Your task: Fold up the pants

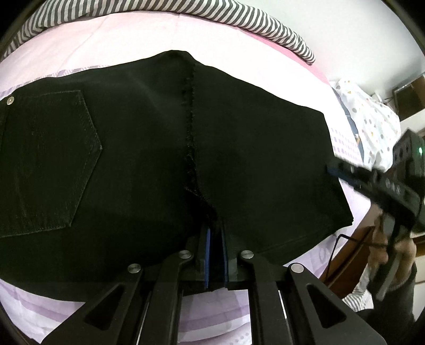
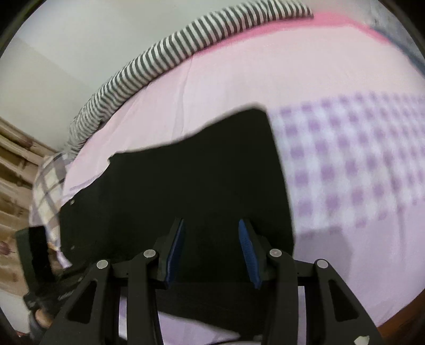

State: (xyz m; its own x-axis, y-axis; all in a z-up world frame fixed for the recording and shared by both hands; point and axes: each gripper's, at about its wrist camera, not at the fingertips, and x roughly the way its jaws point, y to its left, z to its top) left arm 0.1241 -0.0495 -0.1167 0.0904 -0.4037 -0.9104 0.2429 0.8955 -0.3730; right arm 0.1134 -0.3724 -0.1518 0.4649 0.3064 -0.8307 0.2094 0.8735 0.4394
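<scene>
Black pants (image 1: 132, 159) lie folded on the pink bed sheet (image 1: 106, 47), with a back pocket (image 1: 53, 159) at the left and a frayed seam running down the middle. My left gripper (image 1: 215, 238) is shut on the near edge of the pants at that seam, with dark cloth pinched between its blue pads. My right gripper (image 1: 332, 169) comes in from the right, its tip at the pants' right edge. In the right wrist view the right gripper (image 2: 212, 246) stands open over the pants (image 2: 199, 185), and black cloth fills the gap between its blue pads (image 2: 248, 249) without a visible pinch.
A grey-and-white striped bolster (image 1: 265, 24) runs along the bed's far side. White dotted bedding (image 1: 372, 119) lies to the right. A purple-checked patch of sheet (image 2: 345, 159) spreads right of the pants. A wooden bed edge (image 1: 353, 252) and a plaid cloth (image 2: 47, 191) border the bed.
</scene>
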